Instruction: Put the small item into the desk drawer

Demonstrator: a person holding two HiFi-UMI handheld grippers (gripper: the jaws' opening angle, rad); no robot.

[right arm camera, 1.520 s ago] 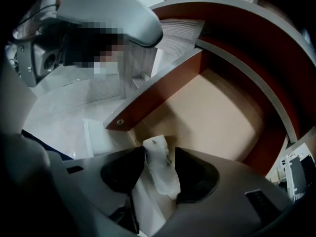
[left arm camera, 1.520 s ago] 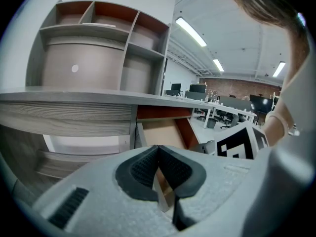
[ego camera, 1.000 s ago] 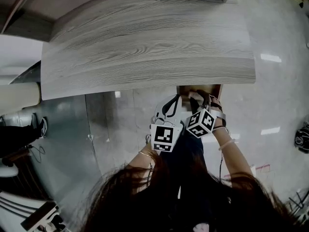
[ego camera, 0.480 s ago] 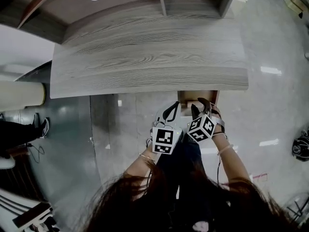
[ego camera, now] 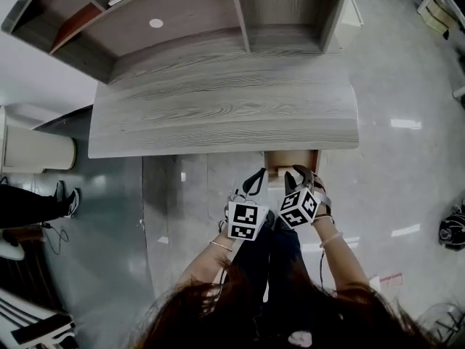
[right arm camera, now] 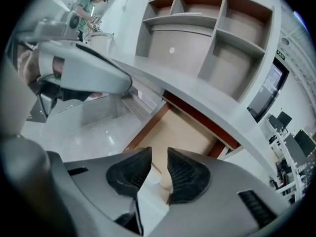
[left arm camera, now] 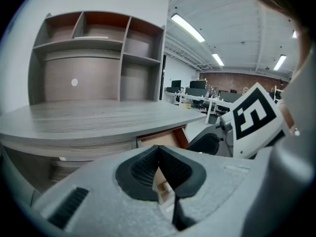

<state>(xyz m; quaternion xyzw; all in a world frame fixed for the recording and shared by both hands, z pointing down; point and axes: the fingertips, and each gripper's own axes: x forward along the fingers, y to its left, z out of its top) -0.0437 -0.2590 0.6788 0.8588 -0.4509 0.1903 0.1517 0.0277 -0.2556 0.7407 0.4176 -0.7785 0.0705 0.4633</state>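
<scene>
Desk [ego camera: 218, 107]: curved grey wood-grain top, bare. It has a hutch at the back and one drawer under its right end.
Hutch [ego camera: 240, 6]: open compartments, grey outside with red-brown linings. A small white disc [ego camera: 156, 22] sits on the back panel.
Hutch, upper left compartment: a pale flat slab [left arm camera: 91, 37] lies on the shelf.
Drawer [right arm camera: 182, 132]: pulled out toward the person, with a light wood floor and red-brown side walls. Most of the floor in view is bare.
Small item [right arm camera: 153, 180]: a pale, rounded thing seen through the gap of the right gripper's jaws. It is below them, at the drawer's near end. No pad touches it. Whether it rests flat on the floor cannot be told.
Right gripper [right arm camera: 159, 154]: above the drawer's near end, pointing steeply down into it. Its jaws have just been closing and stand a narrow gap apart, released, with nothing pressed between the pads.
Left gripper [left arm camera: 158, 149]: just left of the right one, in front of the desk edge and outside the drawer. It is clenched, with the pad tips meeting and nothing between them.
Marker cubes: one on each gripper, side by side and close together in the head view.
Floor [ego camera: 407, 158]: glossy pale tile with light reflections.
</scene>
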